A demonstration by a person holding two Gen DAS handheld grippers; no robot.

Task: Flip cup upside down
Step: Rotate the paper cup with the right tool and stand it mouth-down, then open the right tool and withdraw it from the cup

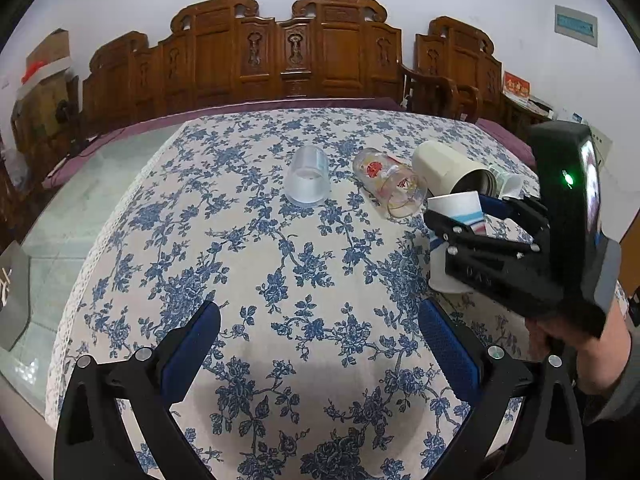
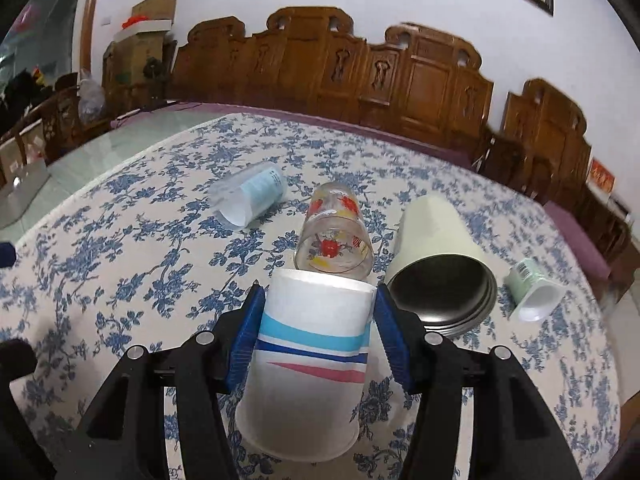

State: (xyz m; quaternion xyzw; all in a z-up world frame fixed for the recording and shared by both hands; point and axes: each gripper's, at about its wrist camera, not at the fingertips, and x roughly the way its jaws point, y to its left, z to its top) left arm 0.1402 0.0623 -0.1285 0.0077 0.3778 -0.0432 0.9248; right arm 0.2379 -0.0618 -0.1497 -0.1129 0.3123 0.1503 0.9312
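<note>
— Paper cup (image 2: 308, 360)?
— Upside down, wide mouth toward the tablecloth (image 2: 120, 264), near the table's right edge; possibly touching it, hard to tell. Pinched by the right gripper (image 2: 316, 332).
— Left gripper (image 1: 320, 344)?
— Spread, holding nothing.
— Beyond?
— Lying sideways: printed glass (image 2: 334, 236), cream tumbler (image 2: 440, 248), clear plastic cup (image 2: 250, 196).

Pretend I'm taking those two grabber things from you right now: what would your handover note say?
Right gripper: shut on the striped paper cup, which is already upside down, wide rim at or just above the floral tablecloth.
Left gripper: open, holding nothing, hovering over the cloth.
Lying on their sides behind: clear plastic cup, printed glass, cream tumbler, small pale green cup.
Done: paper cup flipped.
Left: let go of it; the others, if they count.
</note>
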